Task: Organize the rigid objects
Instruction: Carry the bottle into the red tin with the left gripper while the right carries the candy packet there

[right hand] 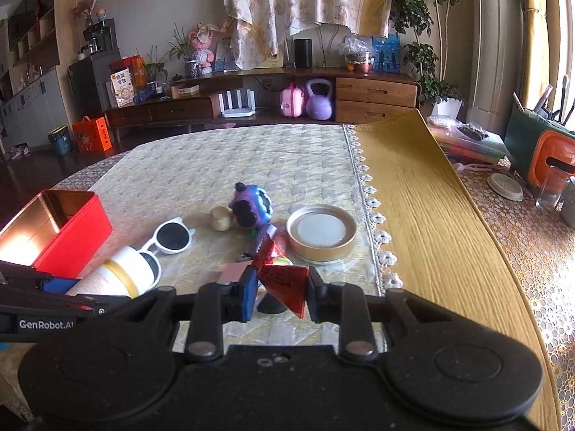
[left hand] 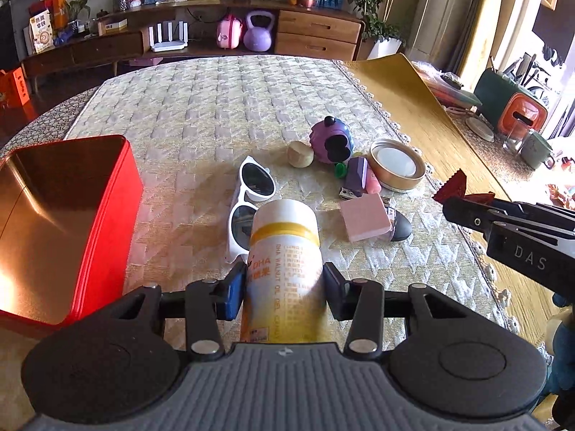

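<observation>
My left gripper [left hand: 284, 287] is shut on a white and yellow DHA bottle [left hand: 284, 248], held above the quilted tablecloth; the bottle also shows in the right wrist view [right hand: 118, 276]. My right gripper [right hand: 278, 294] is shut on a red foil packet [right hand: 284, 280], seen in the left wrist view [left hand: 452, 186] at the right. An open red tin box [left hand: 107, 222] sits at the left. White sunglasses [left hand: 251, 194], a pink block [left hand: 364, 217], a purple toy [left hand: 332, 140], a gold lid [left hand: 395, 165] and a beige knob [left hand: 300, 154] lie in a cluster ahead.
A yellow mat [right hand: 424, 208] covers the table to the right of the quilted cloth [left hand: 215, 107]. An orange and green container [right hand: 550, 158], a glass [right hand: 548, 194] and a small lid [right hand: 506, 186] stand at the far right. A wooden sideboard [right hand: 373, 97] lines the back wall.
</observation>
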### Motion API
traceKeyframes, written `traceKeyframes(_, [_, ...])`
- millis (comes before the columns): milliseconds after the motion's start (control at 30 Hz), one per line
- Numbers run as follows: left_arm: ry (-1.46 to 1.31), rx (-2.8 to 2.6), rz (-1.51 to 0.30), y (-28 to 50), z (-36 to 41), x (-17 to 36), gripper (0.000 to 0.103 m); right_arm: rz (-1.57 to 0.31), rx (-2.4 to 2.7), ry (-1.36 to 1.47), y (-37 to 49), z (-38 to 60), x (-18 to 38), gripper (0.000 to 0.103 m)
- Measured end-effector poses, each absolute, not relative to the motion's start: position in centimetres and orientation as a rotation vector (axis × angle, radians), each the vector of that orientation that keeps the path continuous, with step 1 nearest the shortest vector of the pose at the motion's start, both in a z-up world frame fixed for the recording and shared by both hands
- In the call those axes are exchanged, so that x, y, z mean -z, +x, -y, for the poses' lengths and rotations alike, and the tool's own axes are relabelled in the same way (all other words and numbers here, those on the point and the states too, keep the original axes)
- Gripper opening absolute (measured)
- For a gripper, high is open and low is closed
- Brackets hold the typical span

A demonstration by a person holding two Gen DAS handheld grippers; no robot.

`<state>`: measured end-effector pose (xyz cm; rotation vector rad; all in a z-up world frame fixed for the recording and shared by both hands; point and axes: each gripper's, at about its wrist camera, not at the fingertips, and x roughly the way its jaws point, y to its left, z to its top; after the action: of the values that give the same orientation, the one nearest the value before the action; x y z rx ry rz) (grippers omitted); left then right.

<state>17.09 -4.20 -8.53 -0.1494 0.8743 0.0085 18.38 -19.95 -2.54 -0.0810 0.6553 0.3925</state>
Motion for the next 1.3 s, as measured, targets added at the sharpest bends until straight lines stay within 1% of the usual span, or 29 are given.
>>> traceKeyframes(400, [-0.195, -0.072, -0.792, 13.0, -1.2, 4.0, 0.045, -0.606, -0.509, -0.125, 15.5, 13.4, -1.2, 0.027])
traceKeyframes(700, [-0.211, -0.152, -0.756, 11.9, -7.3, 2.8, 0.045, -0.578, -0.592, -0.181, 15.0, 7.5, -2.1, 0.027])
traceKeyframes(1000, [-0.188, -0.222, -0.75, 12.8, -12.9, 3.3, 0.045, -0.596, -0.686, -0.214, 16.3, 1.8, -1.5, 0.027])
traceKeyframes(1300, [-0.128, -0.249, -0.814, 16.7, -17.0, 6.2, 0.045, -0.607, -0.748, -0.321, 18.2, -4.1, 0.6, 0.027])
